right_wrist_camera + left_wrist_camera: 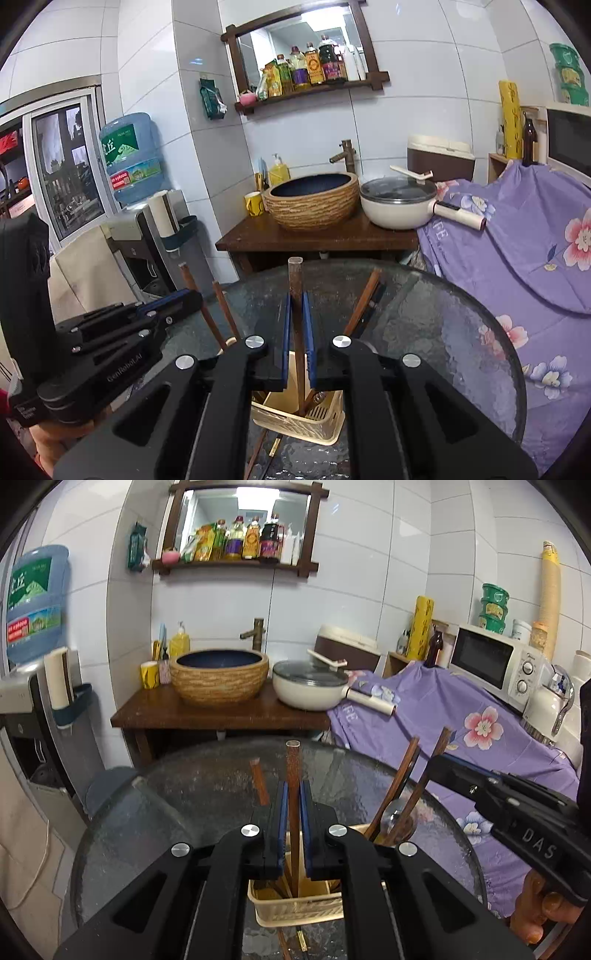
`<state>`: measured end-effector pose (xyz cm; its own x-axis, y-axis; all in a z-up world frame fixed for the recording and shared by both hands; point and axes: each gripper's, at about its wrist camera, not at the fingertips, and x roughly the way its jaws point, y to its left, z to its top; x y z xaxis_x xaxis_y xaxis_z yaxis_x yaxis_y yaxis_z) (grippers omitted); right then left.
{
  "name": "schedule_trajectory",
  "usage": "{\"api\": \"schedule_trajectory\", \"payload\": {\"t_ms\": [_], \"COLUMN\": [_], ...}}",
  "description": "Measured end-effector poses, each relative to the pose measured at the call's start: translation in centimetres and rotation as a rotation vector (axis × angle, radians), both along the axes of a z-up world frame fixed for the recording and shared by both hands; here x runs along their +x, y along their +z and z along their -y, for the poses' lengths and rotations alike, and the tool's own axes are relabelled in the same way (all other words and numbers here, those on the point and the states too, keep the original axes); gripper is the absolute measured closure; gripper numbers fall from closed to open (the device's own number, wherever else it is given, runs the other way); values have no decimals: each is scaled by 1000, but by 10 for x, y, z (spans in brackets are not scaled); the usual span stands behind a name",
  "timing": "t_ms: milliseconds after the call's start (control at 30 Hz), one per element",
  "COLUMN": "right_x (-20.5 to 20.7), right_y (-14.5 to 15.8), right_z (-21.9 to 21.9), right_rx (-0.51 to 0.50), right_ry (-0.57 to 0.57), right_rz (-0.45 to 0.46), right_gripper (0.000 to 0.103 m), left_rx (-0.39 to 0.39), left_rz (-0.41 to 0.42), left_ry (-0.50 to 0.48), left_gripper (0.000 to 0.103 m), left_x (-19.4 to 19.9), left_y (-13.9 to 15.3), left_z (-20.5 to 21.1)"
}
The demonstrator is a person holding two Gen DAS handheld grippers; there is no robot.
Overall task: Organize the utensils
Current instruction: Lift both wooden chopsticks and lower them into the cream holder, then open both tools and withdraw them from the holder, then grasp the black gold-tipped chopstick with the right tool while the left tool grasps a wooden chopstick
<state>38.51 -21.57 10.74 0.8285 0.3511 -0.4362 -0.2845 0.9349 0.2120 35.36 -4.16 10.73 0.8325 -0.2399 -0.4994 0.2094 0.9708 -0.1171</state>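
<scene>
Round glass table (177,812) in a tiled kitchen, cream basket (295,904) holding upright wooden utensils, left gripper (293,794) and right gripper (297,306) — each clamped on a wooden handle (293,768) (295,280).

Utensil basket (295,908) on the glass table (207,775), sink counter (221,712) behind it

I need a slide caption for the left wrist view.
Left gripper holds a wooden chopstick upright above the beige utensil basket.
</scene>
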Motion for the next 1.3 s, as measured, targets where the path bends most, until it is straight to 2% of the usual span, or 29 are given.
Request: {"api": "schedule_trajectory", "payload": {"t_ms": [267,333,367,400,433,467,500,633,700,767,867,967,1000,1033,1067,1133,1300], "right_x": [5,5,3,0,-5,-9,-17,-43,-61,-80,-87,-79,-74,-71,-67,-61,-46], "right_y": [-18,-19,-19,-20,-21,-21,-22,-31,-43,-64,-108,-160,-179,-190,-200,-215,-225], "right_z": [-2,-1,-2,-2,-1,0,2,2,-3,-12,-29,-47,-54,-58,-63,-70,-79], "right_rx": [-15,-18,-28,-46,-49,-44,-38,-83,-115,-153,-179,-194,-199,-208,-219,-217,-204], "right_ry": [-6,0,-1,-9,-20,-28,-36,-64,-59,-33,5,27,33,36,33,20,-13], "right_rz": [-4,9,16,31,51,66,81,90,91,68,-57,-217,-275,-308,-334,-371,-403], "right_gripper": [95,95,91,85,63,43,42,42,42,42,42,42,43,49,53,54,62], "left_rx": [16,21,26,33,37,37,38,50,55,69,94,68,62,57,62,89,99], "left_rz": [-47,-31,-15,-2,15,32,61,98,74,38,-49,-170,-189,-210,-218,-221,-206], "left_ry": [5,5,6,2,-2,-2,4,47,85,113,171,218,224,235,245,268,289], "left_gripper": [97,97,95,83,74,55,44,29,22,22,22,22,22,22,22,22,22], "left_x": [9,7,4,0,-5,-12,-22,-52,-68,-77,-89,-96,-97,-101,-102,-106,-110], "left_y": [-30,-30,-28,-26,-24,-22,-20,-27,-42,-59,-97,-136,-142,-150,-154,-158,-156], "left_z": [-1,1,1,1,1,0,-3,-20,-34,-44,-60,-79,-82,-88,-91,-98,-112]}}
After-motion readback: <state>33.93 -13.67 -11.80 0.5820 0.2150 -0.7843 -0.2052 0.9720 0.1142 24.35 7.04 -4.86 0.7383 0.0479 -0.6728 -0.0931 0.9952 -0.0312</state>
